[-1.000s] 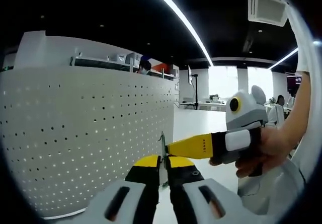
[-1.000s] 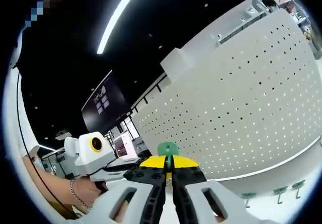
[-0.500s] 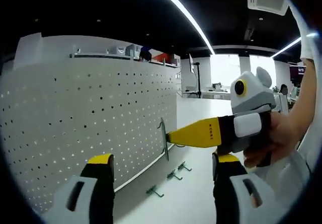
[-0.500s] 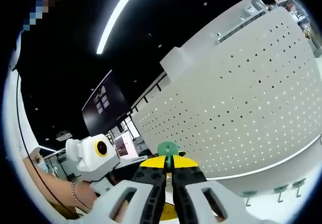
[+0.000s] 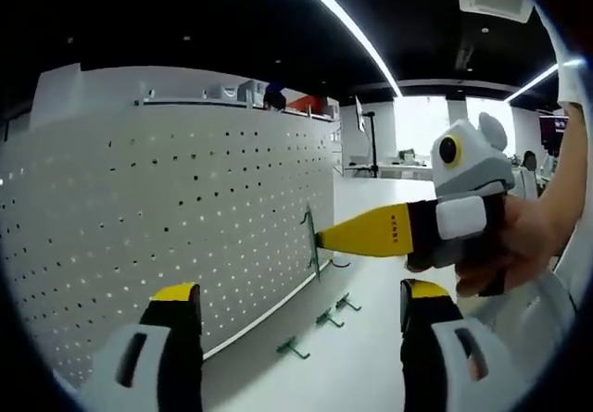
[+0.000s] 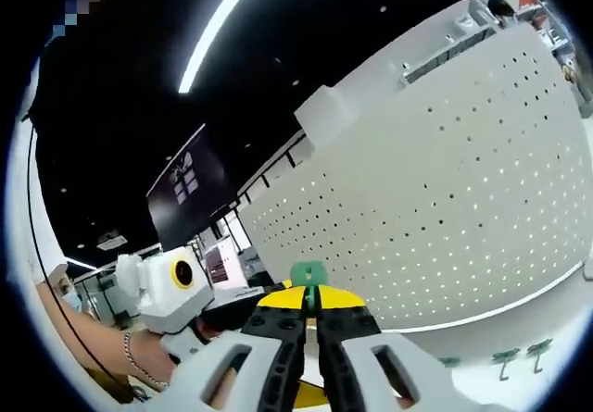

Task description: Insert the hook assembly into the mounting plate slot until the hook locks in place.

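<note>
Green metal hook assembly (image 6: 309, 274) pinched edge-on in the clenched yellow-tipped right gripper (image 6: 311, 303), held in the air just off the white perforated mounting plate (image 5: 167, 218), not yet seated. Left gripper (image 5: 295, 305) released, jaws wide apart, holding nothing. Spare green hooks (image 5: 320, 319) lying on the white table (image 5: 371, 356) at the plate's foot. For a clean insertion, probably best: square the hook's tabs to one row of holes, press straight in, tip down until locked, avoid twisting in the grip
</note>
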### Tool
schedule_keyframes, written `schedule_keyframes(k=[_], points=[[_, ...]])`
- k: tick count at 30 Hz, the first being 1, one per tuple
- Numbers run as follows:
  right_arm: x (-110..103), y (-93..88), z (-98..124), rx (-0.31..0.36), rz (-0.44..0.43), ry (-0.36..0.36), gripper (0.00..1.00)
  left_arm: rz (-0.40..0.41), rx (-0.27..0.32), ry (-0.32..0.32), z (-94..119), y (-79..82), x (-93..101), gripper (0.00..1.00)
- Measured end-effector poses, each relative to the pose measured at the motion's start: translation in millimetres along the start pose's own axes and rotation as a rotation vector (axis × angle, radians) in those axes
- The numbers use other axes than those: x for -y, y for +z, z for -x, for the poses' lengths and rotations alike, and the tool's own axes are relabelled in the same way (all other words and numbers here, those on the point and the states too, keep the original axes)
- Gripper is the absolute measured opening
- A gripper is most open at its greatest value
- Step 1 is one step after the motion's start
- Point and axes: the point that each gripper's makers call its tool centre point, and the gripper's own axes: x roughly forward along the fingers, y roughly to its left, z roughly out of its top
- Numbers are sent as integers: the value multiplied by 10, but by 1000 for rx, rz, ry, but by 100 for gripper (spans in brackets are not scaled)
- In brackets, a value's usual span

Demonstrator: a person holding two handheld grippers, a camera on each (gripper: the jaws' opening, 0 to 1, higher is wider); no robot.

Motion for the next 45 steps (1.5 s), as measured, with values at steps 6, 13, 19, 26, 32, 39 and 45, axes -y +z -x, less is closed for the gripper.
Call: schedule_keyframes(k=[6, 13, 19, 26, 32, 39, 45], points=[[56, 119, 1, -41, 277, -103, 0, 1, -6, -1, -4, -11, 10, 90], [84, 165, -6, -61, 401, -157, 0, -2, -2, 5, -6, -5, -6, 89], [147, 188, -9, -54, 366, -169, 0, -1, -2, 10, 14, -17, -11, 89], [259, 265, -47, -28, 306, -200, 0, 19, 7, 35, 62, -29, -68, 88], [320, 400, -124, 2, 301, -220, 1, 27, 16, 56, 128, -35, -107, 87], [381, 501, -186, 31, 295, -236, 1, 48, 37, 80, 184, 6, -147, 87], [401, 609, -279, 59, 289, -244, 1, 41, 27, 98, 274, -42, -189, 86]])
